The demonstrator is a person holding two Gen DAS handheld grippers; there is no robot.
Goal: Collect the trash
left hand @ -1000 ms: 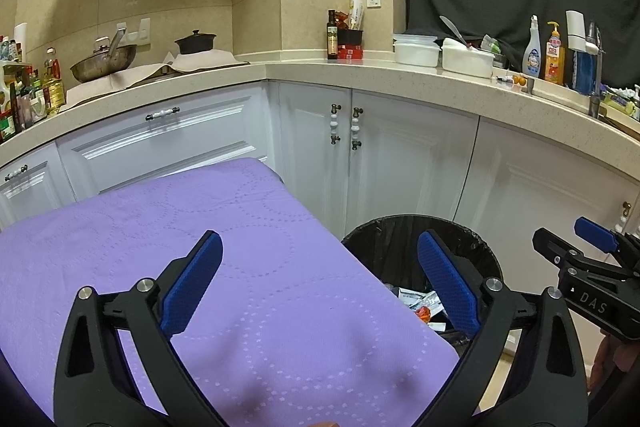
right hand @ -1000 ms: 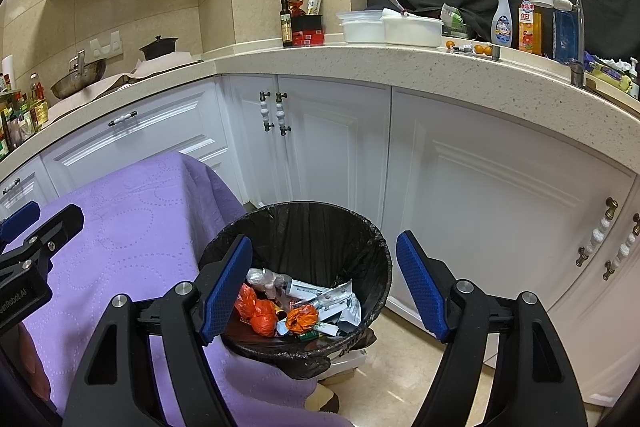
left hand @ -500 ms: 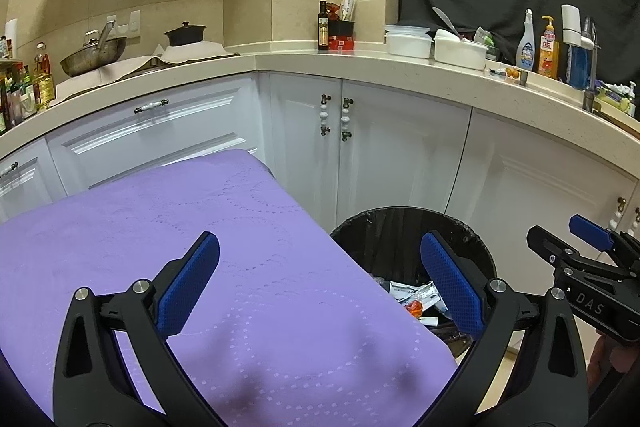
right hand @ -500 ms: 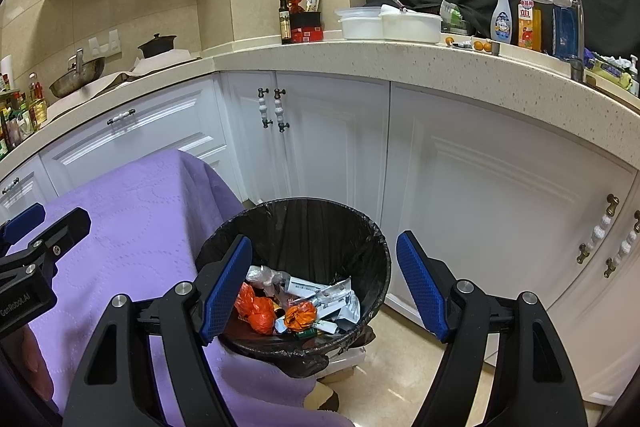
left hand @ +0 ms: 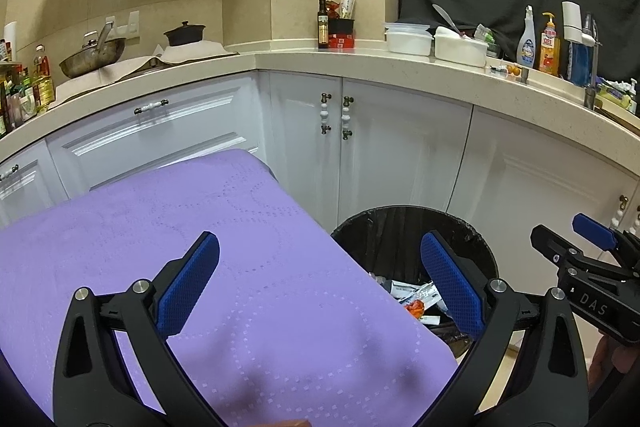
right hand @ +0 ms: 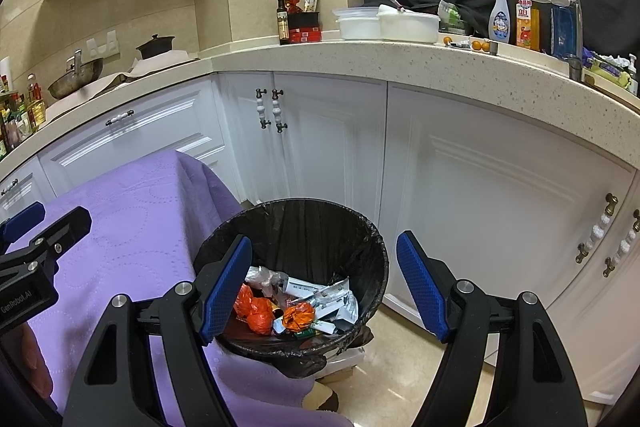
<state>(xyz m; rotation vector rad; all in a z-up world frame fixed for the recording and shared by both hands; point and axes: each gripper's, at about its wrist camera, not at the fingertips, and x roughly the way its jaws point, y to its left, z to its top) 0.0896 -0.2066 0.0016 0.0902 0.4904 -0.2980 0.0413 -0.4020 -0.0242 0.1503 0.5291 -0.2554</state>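
Over the black bin (right hand: 294,227) we hold our right gripper (right hand: 324,287) wide open with nothing in it. Our left gripper (left hand: 320,279) is open and empty too. Wrappers (right hand: 296,303) lie inside the bin, beside the purple cloth (left hand: 168,227), so we judge the trash collected.

A round bin (right hand: 372,259) lined with a black bag stands upright on the floor, just beside the purple-covered table's corner. The trash (right hand: 296,303) lies heaped at its bottom: crumpled orange wrappers, white and silvery packets (labels too small to read).
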